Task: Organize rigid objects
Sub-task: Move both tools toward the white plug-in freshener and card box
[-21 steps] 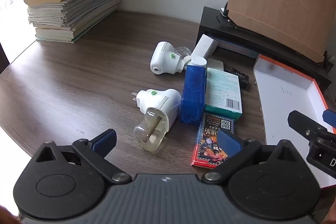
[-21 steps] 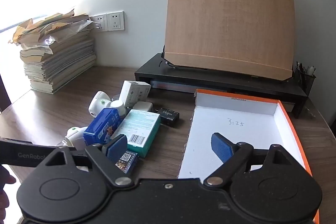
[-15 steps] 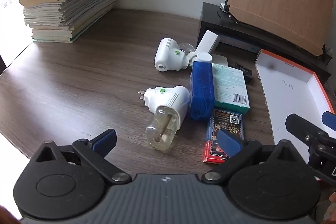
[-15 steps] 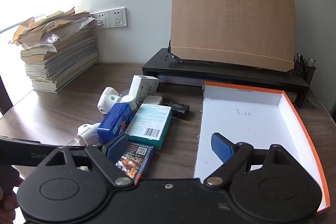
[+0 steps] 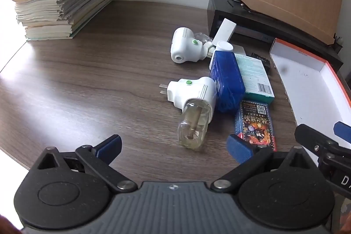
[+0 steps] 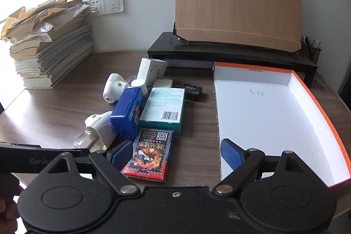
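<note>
Both hand-held grippers released, jaws wide, nothing between. Left hand-held gripper hovers over counter near front edge; vaporizer lies just ahead, slightly right, bottle end toward gripper, long axis running away and a little left. Right hand-held gripper hovers over card box, box long axis pointing away. Tray empty, at right edge. Likely first pick: vaporizer, left nearer.
</note>
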`<state>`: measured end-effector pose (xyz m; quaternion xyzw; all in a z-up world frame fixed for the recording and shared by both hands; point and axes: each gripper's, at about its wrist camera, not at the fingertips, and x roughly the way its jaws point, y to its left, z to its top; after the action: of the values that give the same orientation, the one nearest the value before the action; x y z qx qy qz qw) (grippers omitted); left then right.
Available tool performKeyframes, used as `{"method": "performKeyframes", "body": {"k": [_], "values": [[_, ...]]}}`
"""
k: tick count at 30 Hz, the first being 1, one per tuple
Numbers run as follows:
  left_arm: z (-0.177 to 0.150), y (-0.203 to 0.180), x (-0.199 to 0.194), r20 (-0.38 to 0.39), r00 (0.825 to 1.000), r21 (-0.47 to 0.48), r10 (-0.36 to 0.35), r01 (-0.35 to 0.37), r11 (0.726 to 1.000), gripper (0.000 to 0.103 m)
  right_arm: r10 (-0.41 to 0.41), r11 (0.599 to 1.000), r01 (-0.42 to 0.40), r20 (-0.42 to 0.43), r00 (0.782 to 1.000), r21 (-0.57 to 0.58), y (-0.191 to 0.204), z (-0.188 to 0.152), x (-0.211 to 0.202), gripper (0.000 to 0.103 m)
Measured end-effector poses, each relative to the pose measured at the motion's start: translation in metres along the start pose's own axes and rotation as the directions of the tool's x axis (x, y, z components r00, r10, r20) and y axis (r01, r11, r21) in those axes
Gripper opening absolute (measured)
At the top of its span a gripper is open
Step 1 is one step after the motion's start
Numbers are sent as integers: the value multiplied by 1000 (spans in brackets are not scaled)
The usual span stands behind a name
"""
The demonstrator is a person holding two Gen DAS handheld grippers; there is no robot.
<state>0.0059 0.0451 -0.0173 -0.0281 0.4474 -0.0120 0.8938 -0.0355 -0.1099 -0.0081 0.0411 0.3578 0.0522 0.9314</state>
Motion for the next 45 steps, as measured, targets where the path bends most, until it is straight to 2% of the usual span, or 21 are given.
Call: {"method": "performKeyframes", "body": {"k": [7,23,45], "values": [[2,8,4,0,1000,30,-11,11,999,103,-9,1000,9,-16,1000,-6,15,-3,0,102],[6,12,10,-1,999,116,-37,37,993,103,-42,997,44,-32,999,64,30,-6,3,102],[15,10,22,-11,999,144,-51,52,988,103,-80,991,85,-53,995,101,34,-7,14,102]]}}
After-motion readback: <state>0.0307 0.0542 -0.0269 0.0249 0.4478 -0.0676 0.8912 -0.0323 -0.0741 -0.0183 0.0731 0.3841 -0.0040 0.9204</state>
